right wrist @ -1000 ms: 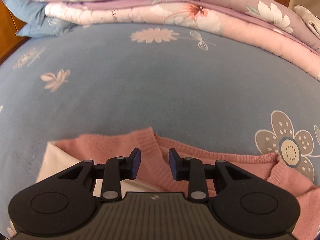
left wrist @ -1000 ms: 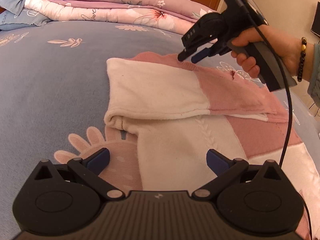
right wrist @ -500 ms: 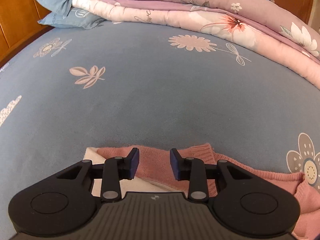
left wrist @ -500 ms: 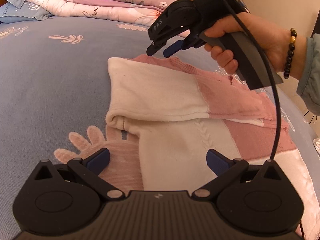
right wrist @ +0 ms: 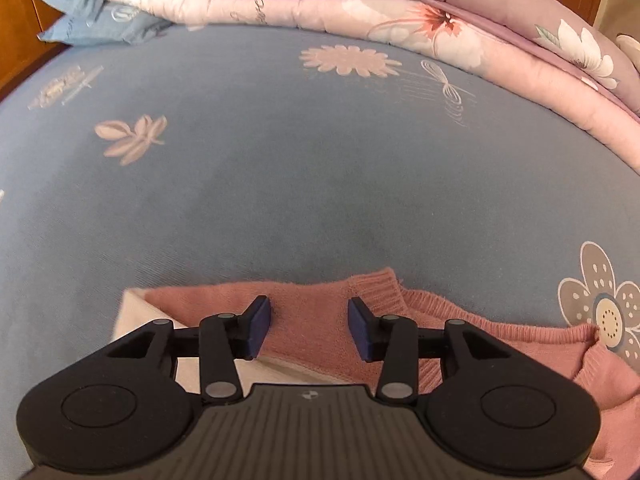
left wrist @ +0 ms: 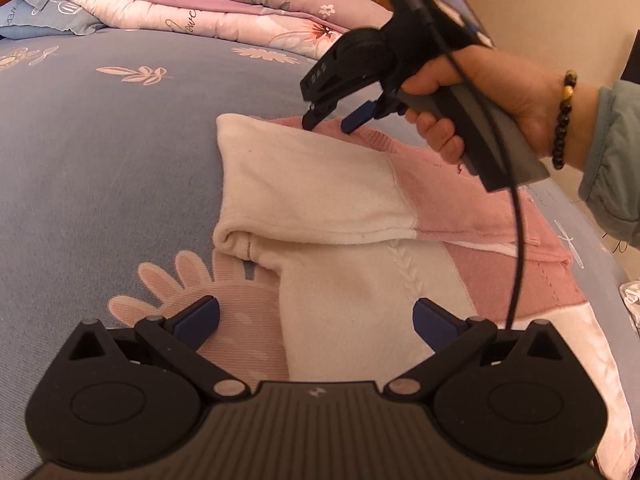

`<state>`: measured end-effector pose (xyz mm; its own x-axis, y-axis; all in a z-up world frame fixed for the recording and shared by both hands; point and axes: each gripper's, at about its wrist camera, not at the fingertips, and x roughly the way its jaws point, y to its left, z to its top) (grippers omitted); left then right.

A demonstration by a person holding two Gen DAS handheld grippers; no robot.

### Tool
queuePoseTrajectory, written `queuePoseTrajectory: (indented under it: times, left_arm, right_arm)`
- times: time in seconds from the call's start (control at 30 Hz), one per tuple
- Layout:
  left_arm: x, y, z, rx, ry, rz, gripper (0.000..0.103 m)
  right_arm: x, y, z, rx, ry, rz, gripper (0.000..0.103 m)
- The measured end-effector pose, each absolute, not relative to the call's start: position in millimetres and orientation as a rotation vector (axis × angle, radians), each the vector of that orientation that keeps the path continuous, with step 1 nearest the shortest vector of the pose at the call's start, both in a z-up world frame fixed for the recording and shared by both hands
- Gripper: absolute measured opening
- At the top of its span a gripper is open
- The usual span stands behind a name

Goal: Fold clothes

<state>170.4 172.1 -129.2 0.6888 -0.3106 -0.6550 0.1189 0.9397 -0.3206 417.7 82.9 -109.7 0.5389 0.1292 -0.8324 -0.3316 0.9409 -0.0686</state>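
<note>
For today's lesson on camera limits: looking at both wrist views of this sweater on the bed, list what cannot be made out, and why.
- Sweater hem: left wrist view, hidden behind the left gripper body.
- Sweater's right side: cut off by the frame edge in both views.
- Whether the right gripper touches the knit: its own body hides the contact.
- Quilt lettering: too small and curved to read.

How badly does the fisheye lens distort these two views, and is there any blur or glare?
Left wrist view: bedsheet bulges, dark corner vignettes, sweater sharp. Right wrist view: folded quilt curves strongly, no blown-out glare, soft shadow behind the sweater's edge.
</note>
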Motion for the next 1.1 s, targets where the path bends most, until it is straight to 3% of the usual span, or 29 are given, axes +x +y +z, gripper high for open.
queuePoseTrajectory:
  times: [0.27, 0.43, 0.5, 0.7, 0.9, 1.0, 1.1]
  left_arm:
    - [171.7, 171.6, -129.8, -0.257, 0.774, -0.244, 0.102]
    - [172.0, 172.6, -129.8, -0.262, 0.776, -0.246, 0.102]
    - [172.4, 172.2, -129.5, -0.26, 0.778, -0.245, 0.102]
    - [173.7, 169.5, -127.6, -0.243, 0.791, -0.236, 0.102]
    - [170.7, 159.2, -120.6, -0.162, 0.787, -0.199, 0.102]
    - [164.4, 158.6, -103.5, -0.152, 0.757, -0.182, 0.102]
    - [153.7, 154.4, -80.8, -0.148, 0.735, -0.179, 0.102]
  right_arm:
    - [400.0, 93.8, -78.5, -0.22, 0.885, 0.306, 0.054]
    - [413.0, 103.4, -104.9, -0.359, 0.934, 0.184, 0.054]
    - [404.8, 96.7, -91.5, -0.355, 0.925, 0.201, 0.059]
    - [377.1, 74.9, -48.5, -0.347, 0.891, 0.251, 0.058]
    - [280.2, 4.9, 37.9, -0.435, 0.817, 0.246, 0.064]
    - [222.5, -41.8, 77.3, -0.426, 0.789, 0.206, 0.074]
    - [160.5, -92.8, 105.1, -0.392, 0.767, 0.172, 0.075]
